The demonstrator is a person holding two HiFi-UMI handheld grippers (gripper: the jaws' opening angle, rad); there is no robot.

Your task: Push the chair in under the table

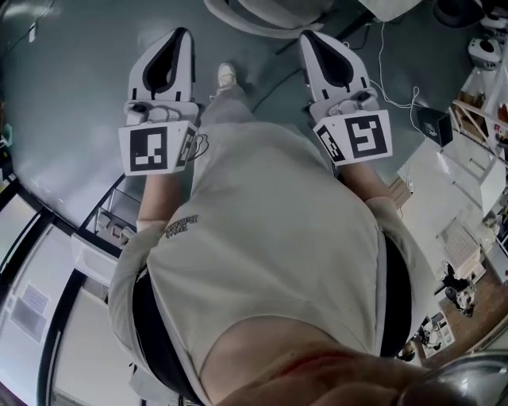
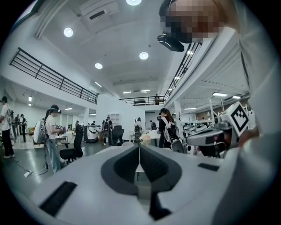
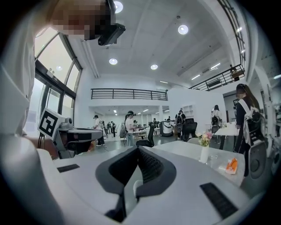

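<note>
In the head view a white chair [image 1: 268, 17] shows only as a curved edge at the top of the picture, on the grey floor. My left gripper [image 1: 181, 33] and right gripper [image 1: 308, 36] reach forward side by side, with their tips just short of that edge. Both are shut with nothing between the jaws. The left gripper view looks along its shut jaws [image 2: 139, 147] across the hall. Ahead of the shut jaws [image 3: 138, 149] in the right gripper view stands a white table [image 3: 184, 151] with a vase of flowers [image 3: 204, 147].
White work tables [image 1: 444, 186] with clutter stand to my right, and a cable [image 1: 389, 71] lies on the floor there. A window ledge [image 1: 48, 262] runs along my left. Several people, a black office chair [image 3: 147, 138] and a grey chair [image 3: 257, 156] are farther off.
</note>
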